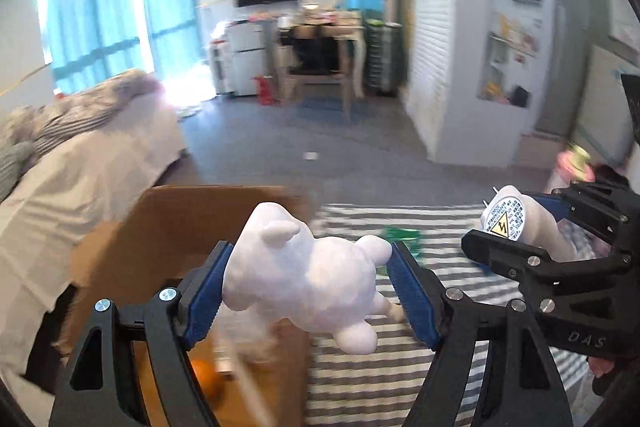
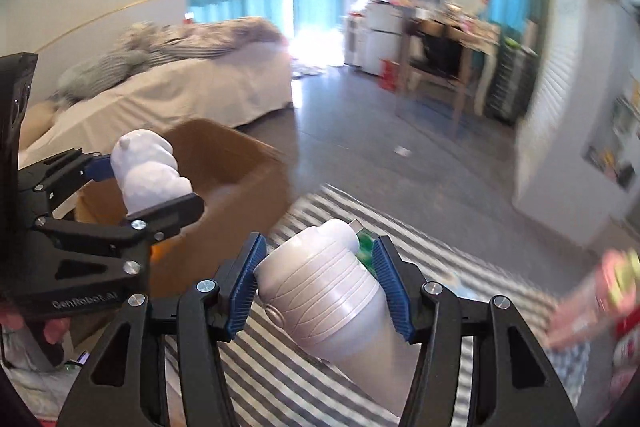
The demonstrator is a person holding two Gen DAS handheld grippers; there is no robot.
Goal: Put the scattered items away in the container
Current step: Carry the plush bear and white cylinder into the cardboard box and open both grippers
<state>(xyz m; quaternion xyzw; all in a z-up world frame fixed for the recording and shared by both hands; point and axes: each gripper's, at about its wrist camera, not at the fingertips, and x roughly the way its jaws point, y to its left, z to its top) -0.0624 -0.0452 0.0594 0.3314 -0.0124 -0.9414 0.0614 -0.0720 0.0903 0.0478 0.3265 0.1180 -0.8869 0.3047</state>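
Observation:
My left gripper (image 1: 310, 283) is shut on a white animal figurine (image 1: 308, 275) and holds it above the near edge of the open cardboard box (image 1: 180, 219). An orange fruit (image 1: 206, 377) lies inside the box. My right gripper (image 2: 318, 283) is shut on a white bulb-shaped lamp (image 2: 328, 291) with a two-pin base, above the striped rug (image 2: 420, 243). In the left wrist view the right gripper (image 1: 516, 231) and the lamp (image 1: 520, 223) are to the right. In the right wrist view the left gripper (image 2: 148, 187) holds the figurine (image 2: 148, 171) over the box (image 2: 240, 171).
A green item (image 1: 402, 235) lies on the striped rug (image 1: 360, 367) beyond the grippers. A bed (image 1: 80, 163) stands left of the box. Pink and red packages (image 2: 600, 299) lie at the right. A desk and chair (image 1: 320, 67) stand far across the dark floor.

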